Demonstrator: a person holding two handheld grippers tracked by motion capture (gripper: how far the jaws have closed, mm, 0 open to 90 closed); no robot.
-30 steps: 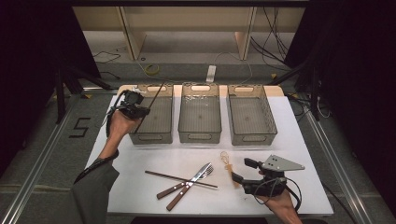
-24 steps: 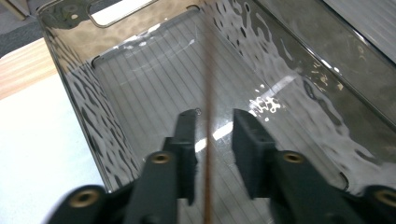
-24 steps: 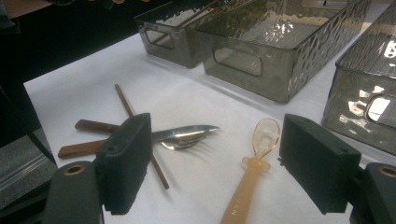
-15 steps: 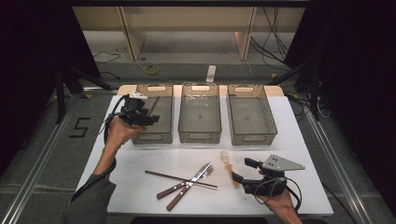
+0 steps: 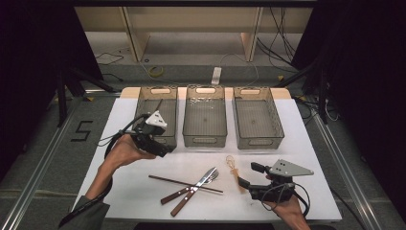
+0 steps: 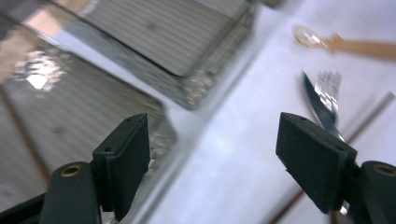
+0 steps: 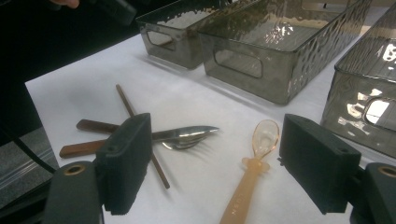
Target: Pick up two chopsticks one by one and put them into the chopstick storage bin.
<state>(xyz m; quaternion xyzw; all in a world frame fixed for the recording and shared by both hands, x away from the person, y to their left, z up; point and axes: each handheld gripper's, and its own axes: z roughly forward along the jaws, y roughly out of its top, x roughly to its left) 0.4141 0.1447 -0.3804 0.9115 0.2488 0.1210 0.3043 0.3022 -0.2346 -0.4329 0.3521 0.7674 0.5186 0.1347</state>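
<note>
Beside the left bin (image 5: 155, 117), the left gripper (image 5: 165, 149) hangs wide open and empty.
Nearer than that bin, the right gripper (image 5: 246, 176), also open and empty, faces the spoon (image 7: 250, 175), probably to grasp it.

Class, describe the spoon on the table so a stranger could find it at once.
Start at the white table and its three grey bins. In front of the right bin, beside the right tool, lies the spoon. Alone among the cutlery, it is translucent orange plastic, not steel or dark wood.

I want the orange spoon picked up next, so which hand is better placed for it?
Probably the right. The right claw is open with the orange spoon lying between its jaws, just ahead. The left claw sits by the left bin, farther off.
</note>
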